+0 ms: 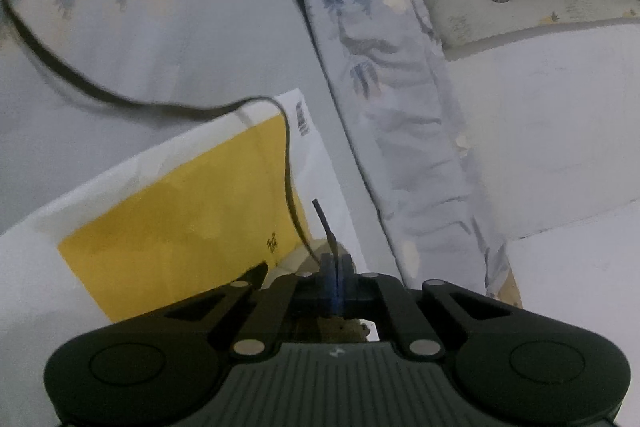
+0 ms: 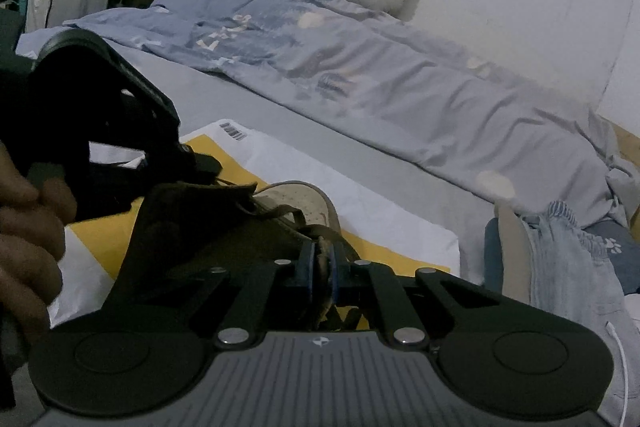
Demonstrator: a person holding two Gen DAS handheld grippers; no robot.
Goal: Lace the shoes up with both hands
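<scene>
On a bed, a person works a dark shoelace (image 1: 60,65) with a pair of hand-held tongs in each hand. At left, the left tongs (image 1: 337,277) are pressed together on the lace just behind its stiff tip (image 1: 322,217), which pokes up past the pads; the rest of the lace loops away across the grey sheet (image 1: 192,19) and the yellow-and-white mailer (image 1: 172,211) beneath. At right, the right tongs (image 2: 323,269) are clamped on the brown upper of the shoe (image 2: 224,223), near its opening, steadying it on the mailer; the left hand (image 2: 28,227) and its tool sit just beside the shoe. The step in hand appears to be threading. Done well, it likely means keeping the grip close to the tip so the tip stays rigid, aiming it squarely at the next eyelet, and holding the upper taut. No eyelet is clearly visible in either view.
</scene>
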